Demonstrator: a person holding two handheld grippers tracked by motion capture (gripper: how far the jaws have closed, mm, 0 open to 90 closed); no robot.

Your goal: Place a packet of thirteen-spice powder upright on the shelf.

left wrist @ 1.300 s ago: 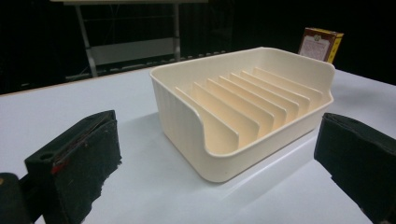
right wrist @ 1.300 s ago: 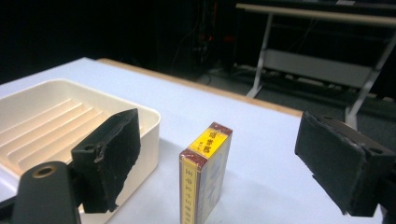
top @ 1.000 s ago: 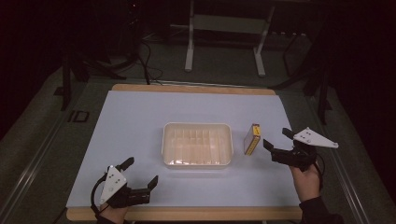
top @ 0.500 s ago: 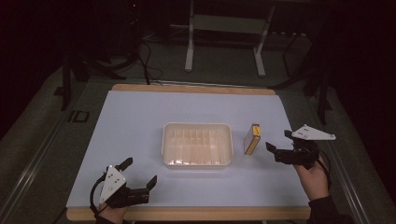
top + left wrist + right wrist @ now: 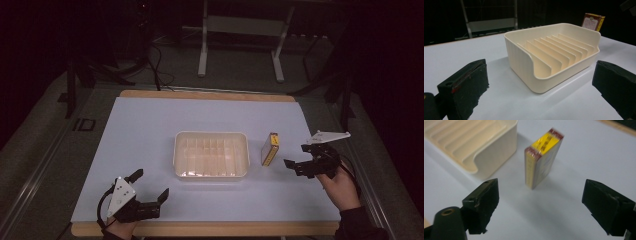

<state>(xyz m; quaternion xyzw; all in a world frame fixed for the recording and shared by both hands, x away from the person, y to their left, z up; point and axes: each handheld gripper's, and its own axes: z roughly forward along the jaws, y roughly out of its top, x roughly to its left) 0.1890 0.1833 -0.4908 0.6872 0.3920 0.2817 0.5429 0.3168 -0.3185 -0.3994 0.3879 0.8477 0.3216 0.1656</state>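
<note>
A cream ribbed tray (image 5: pixel 211 154) is set near the middle of the white table (image 5: pixel 150 125), with a small yellow box (image 5: pixel 270 149) stood just beside it toward the right edge.

Dim surroundings, brightly lit table (image 5: pixel 150 130), slightly blurred box (image 5: pixel 541 157).

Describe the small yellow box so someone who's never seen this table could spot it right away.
Find the cream ribbed tray in the middle of the white table. Just to its right, toward the right claw, stands the box. It is upright on a narrow edge, yellow with dark red trim, the only colourful thing there.
</note>
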